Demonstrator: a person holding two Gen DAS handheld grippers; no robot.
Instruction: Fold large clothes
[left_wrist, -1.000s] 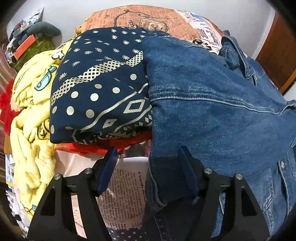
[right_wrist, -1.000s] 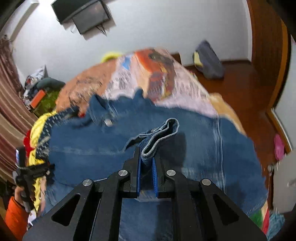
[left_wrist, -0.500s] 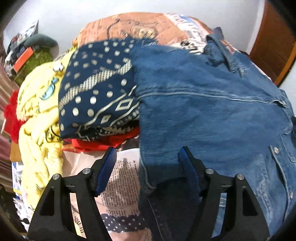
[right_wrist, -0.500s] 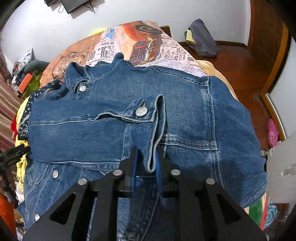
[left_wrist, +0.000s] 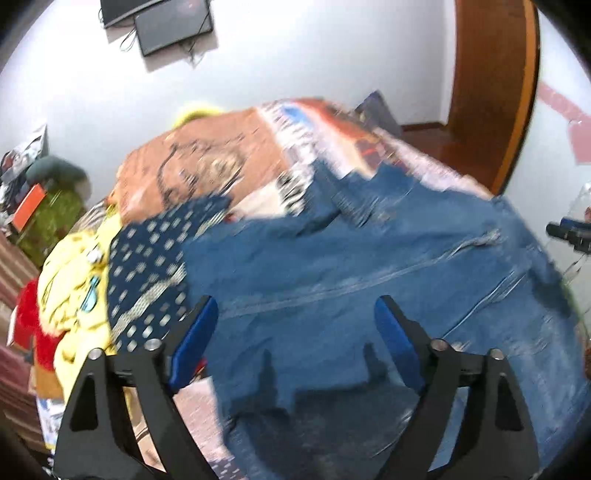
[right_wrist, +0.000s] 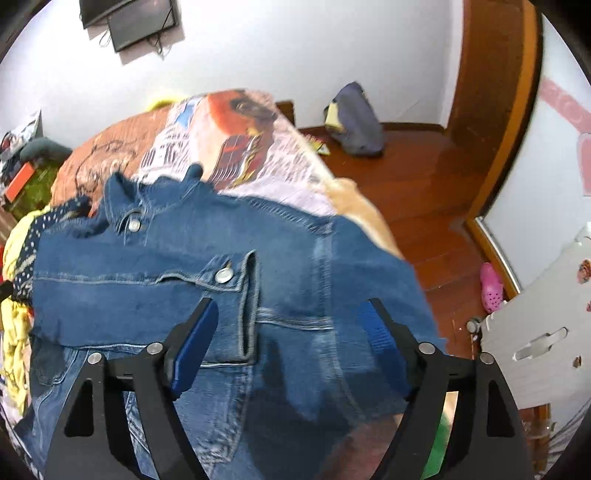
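Denim jacket (right_wrist: 177, 280) lying across the bed (right_wrist: 258, 158), one sleeve folded over its front so that the cuff (right_wrist: 236, 273) rests near the middle. We read the step in hand as the release after a sleeve fold. The right gripper (right_wrist: 288, 332) has just been opening; its jaws stand wide above the cuff, with denim beneath them but nothing pressed between the pads. The left gripper (left_wrist: 295, 328) has likewise just opened further and hangs wide and empty over the jacket's near edge (left_wrist: 332, 332).

The next move, in our judgement, calls for a fresh hold on an unfolded part, probably the other sleeve or the hem, and both grippers are free to take it.

The right view alone shows the collar (right_wrist: 122, 206) and the buttoned cuff in sharp detail. The left view, though blurred, alone shows how the jacket overlaps the dotted navy cloth (left_wrist: 147, 266) beside the yellow blanket (left_wrist: 70, 291).
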